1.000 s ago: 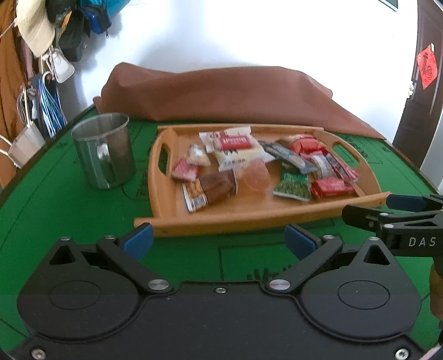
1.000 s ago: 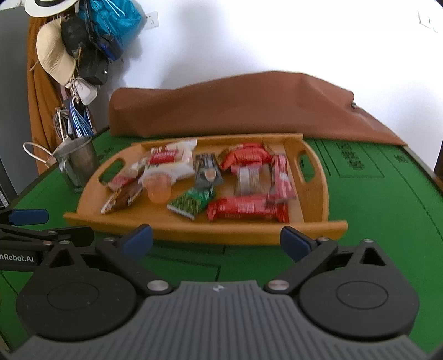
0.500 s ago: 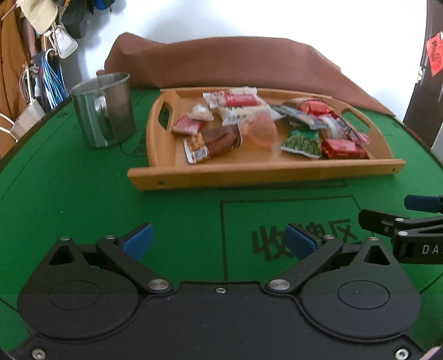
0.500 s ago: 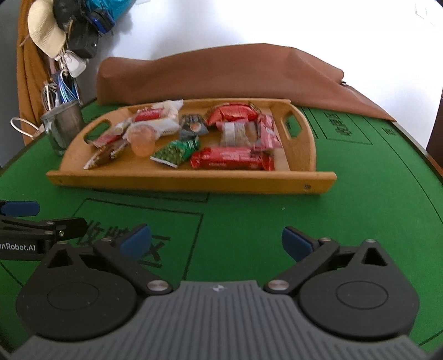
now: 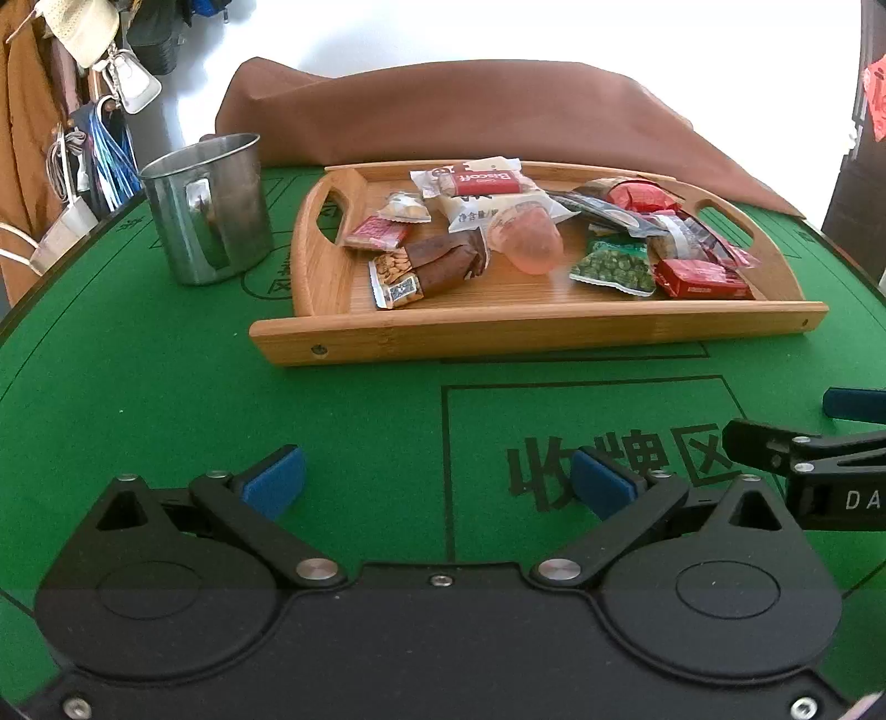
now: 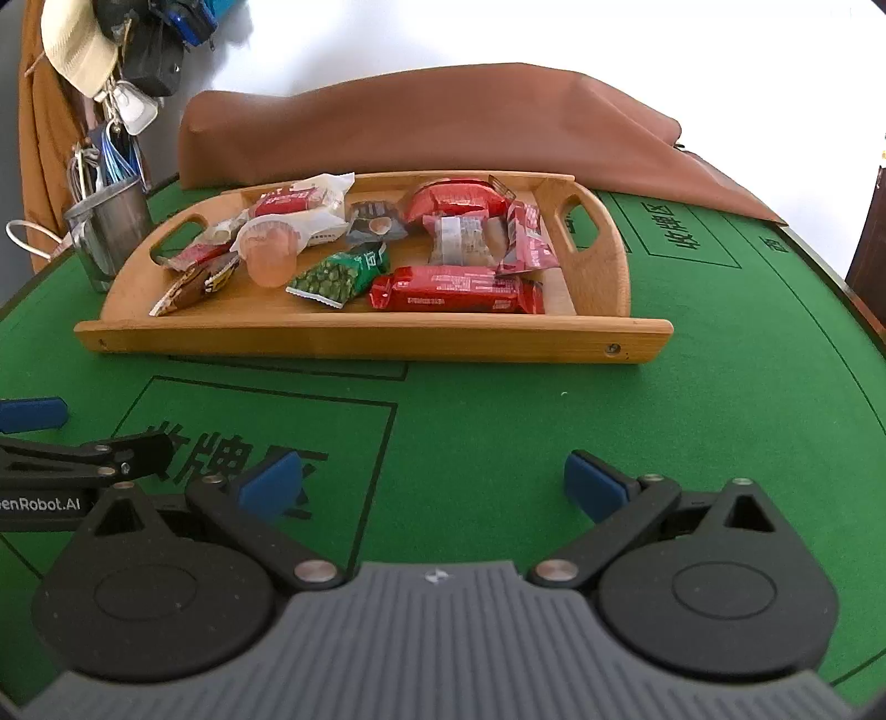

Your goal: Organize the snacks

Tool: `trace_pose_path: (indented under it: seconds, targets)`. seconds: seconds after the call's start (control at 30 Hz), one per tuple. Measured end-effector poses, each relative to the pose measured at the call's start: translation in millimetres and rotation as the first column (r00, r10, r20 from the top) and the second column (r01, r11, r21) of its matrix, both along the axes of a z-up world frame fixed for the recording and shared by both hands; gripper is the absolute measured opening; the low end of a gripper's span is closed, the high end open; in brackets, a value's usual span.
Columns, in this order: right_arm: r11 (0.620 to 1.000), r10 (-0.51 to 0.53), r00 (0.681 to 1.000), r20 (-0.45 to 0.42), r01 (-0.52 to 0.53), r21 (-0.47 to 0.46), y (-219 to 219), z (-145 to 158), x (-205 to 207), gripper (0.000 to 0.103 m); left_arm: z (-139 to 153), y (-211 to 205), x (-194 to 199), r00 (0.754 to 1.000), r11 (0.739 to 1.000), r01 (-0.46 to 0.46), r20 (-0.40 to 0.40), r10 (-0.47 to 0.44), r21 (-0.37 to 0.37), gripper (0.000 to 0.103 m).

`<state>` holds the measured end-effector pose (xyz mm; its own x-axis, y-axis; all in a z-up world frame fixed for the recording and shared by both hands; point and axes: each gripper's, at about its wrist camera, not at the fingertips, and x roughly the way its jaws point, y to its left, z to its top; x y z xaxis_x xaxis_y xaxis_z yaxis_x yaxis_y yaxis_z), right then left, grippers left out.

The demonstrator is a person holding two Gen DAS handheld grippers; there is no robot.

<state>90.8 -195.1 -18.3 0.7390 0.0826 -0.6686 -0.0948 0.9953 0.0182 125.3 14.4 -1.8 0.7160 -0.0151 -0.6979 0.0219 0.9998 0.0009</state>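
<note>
Snacks in small packets lie together in the shallow bamboo tray with cut-out handles (image 5: 531,327), which stands on the green felt table (image 5: 166,387) ahead of both grippers and well apart from their fingertips. In the left part of the tray, straight ahead of the left gripper (image 5: 437,482), there is the brown almond bar packet (image 5: 432,266) and beside it the pink jelly cup (image 5: 534,246) lying on its side. Behind them is the white packet with a red Biscoff label (image 5: 482,183). To the right of the cup lies the green packet of peas (image 5: 612,268), and next to it the long red wrapper (image 6: 457,288), which is the snack nearest to the right gripper (image 6: 432,484) and ahead of it.

The left gripper hovers low over the felt with its blue fingers spread wide and nothing between them. The right gripper is the same, wide apart and empty, and it is just beside the left one; each camera sees the other tool at the edge of its view.

Ahead and to the left of the left gripper, just beside the tray's left end, stands the shiny steel mug with a handle (image 5: 207,207). Beyond the tray lies the brown folded cloth (image 5: 470,116) against the white wall. At far left hang hats and bags (image 6: 111,50).
</note>
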Motion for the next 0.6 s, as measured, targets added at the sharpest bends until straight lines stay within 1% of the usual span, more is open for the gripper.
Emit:
trace_pose_path:
  seconds: [0.33, 0.6]
  targets:
    - [0.999, 0.003, 1.0, -0.012, -0.004, -0.048, 7.2, -2.0, 2.4, 0.103, -0.5, -1.2, -1.1, 1.0, 1.0, -0.012, -0.003, 0.012, 0.003, 0.103]
    - [0.998, 0.005, 1.0, -0.014, -0.006, -0.059, 7.4, -2.5, 2.3, 0.103, -0.9, -1.5, -1.1, 1.0, 1.0, -0.013, -0.003, 0.013, 0.004, 0.103]
